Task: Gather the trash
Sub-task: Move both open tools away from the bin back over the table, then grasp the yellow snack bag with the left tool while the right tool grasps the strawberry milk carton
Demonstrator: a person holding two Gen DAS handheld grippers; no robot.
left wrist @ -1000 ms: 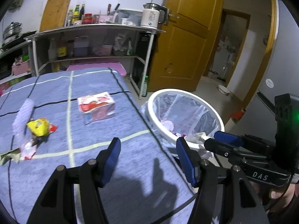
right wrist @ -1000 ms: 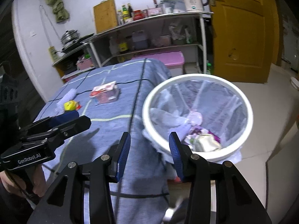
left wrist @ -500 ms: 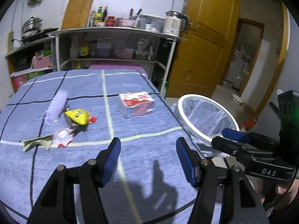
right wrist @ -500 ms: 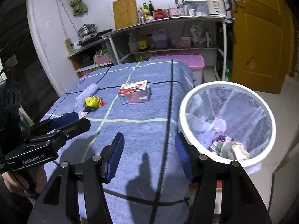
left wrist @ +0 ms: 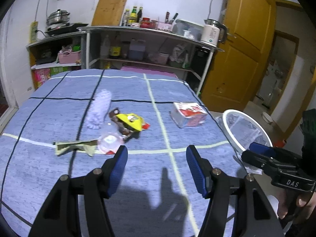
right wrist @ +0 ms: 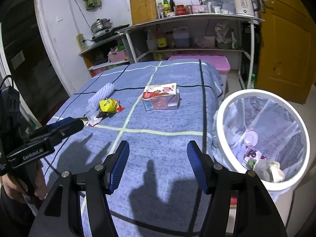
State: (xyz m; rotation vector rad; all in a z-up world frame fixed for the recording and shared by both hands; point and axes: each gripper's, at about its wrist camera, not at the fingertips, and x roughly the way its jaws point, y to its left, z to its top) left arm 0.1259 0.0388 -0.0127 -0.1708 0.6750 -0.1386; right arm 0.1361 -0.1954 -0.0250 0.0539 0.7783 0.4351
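- Tablecloth [right wrist: 167, 118], blue with grid lines, bare across the lower centre of both views; its right edge drops just beside the white trash bin [right wrist: 223, 138].
- Left gripper [left wrist: 156, 167] and right gripper [right wrist: 158, 165]: jaws wide apart, empty.
- Strawberry-print carton [right wrist: 161, 96], centre; yellow wrapper [right wrist: 108, 104] and clustered scraps, centre left.
- Legible lettering: "DAS", "GenRobot.AI".

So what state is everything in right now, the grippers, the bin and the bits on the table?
Left gripper: open, holding nothing.
Right gripper: open, holding nothing.
Trash bin: uncovered, lined, partly filled.
Carton: lying flat on the table.
Yellow wrapper: crumpled, on the table.
White foam sleeve: lying beside the yellow wrapper.
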